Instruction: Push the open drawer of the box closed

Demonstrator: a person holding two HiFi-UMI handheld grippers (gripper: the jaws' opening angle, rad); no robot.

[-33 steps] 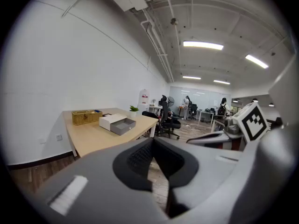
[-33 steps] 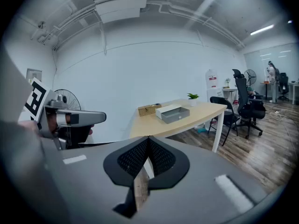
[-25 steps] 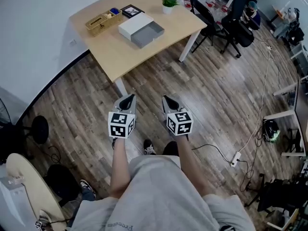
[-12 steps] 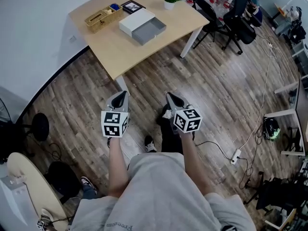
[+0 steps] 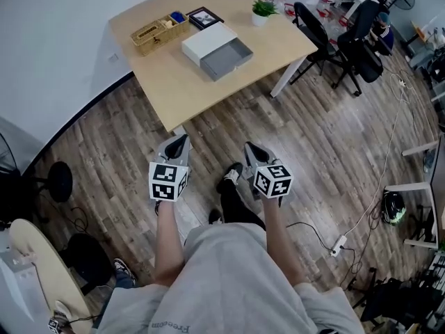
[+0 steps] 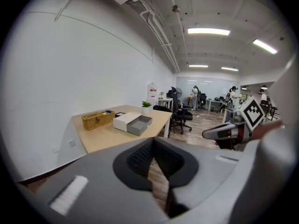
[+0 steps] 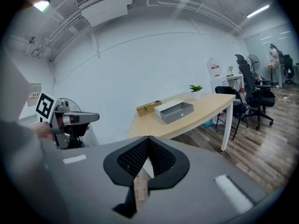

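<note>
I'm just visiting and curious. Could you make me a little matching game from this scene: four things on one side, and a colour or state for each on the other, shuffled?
Things:
1 drawer
2 potted plant
3 wicker basket
4 left tool

Descriptions:
A tan and woven
B shut, empty, short of the table
C grey, pulled open
D green leaves, white pot

Pairs: 1-C, 2-D, 3-A, 4-B

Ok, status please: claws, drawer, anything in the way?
Left claw and right claw shut, empty, above floor, short of table. Drawer open, untouched. Nothing in front of it on table.
</note>
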